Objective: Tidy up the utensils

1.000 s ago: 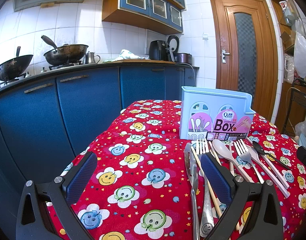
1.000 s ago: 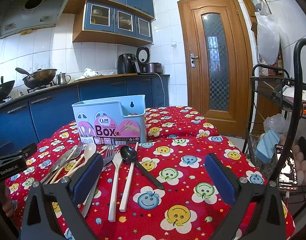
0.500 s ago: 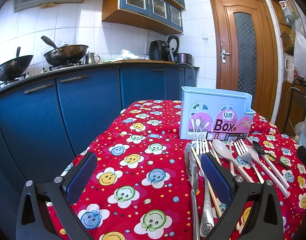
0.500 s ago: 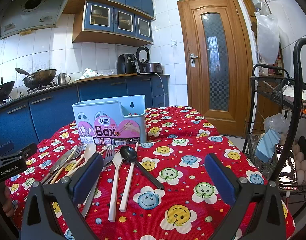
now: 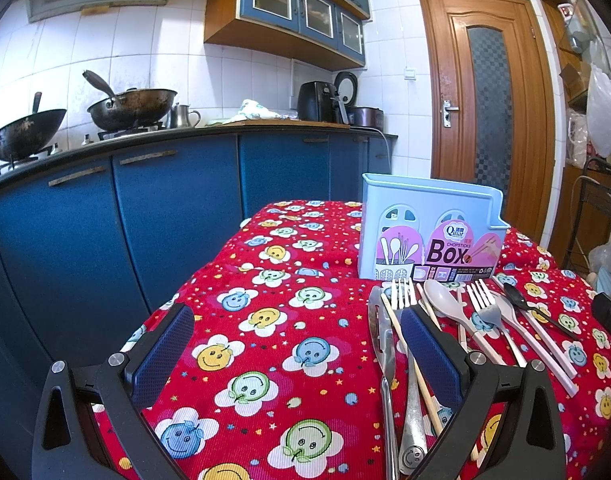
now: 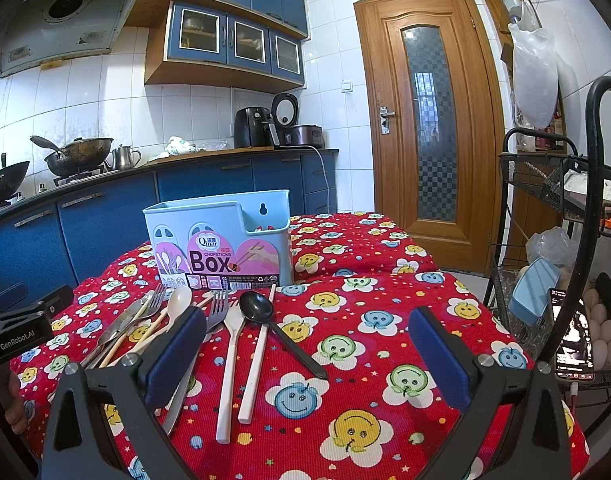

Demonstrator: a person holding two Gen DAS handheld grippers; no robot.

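The utensils [image 6: 209, 328] lie in a loose row on the red smiley tablecloth [image 6: 365, 344], just in front of the light blue chopsticks box [image 6: 221, 240], which stands upright and looks empty as far as I can see. From my right camera I count a black spoon [image 6: 257, 306], a white spoon [image 6: 178, 300], a fork [image 6: 216, 312], a white chopstick [image 6: 257, 344] and, more to the left, a metal knife [image 5: 381, 344] with some wooden chopsticks [image 5: 409, 364] crossing it. Nothing is in the box yet, so I think the sorting is not started.

My left hand-held gripper [image 5: 297, 348] is wide apart and holds nothing; its right finger stands over the knife side of the row. My right hand-held gripper [image 6: 305, 344] is also wide and holds nothing, and it hangs over the black spoon handle.

The risk I see is in the pile. The pieces overlap and touch, so if I close on one handle I may pinch two together, or drag a neighbour off the counter edge. The cloth is soft and wrinkled, so a finger could catch it and pull the whole row. Thin chopsticks may also slip out.
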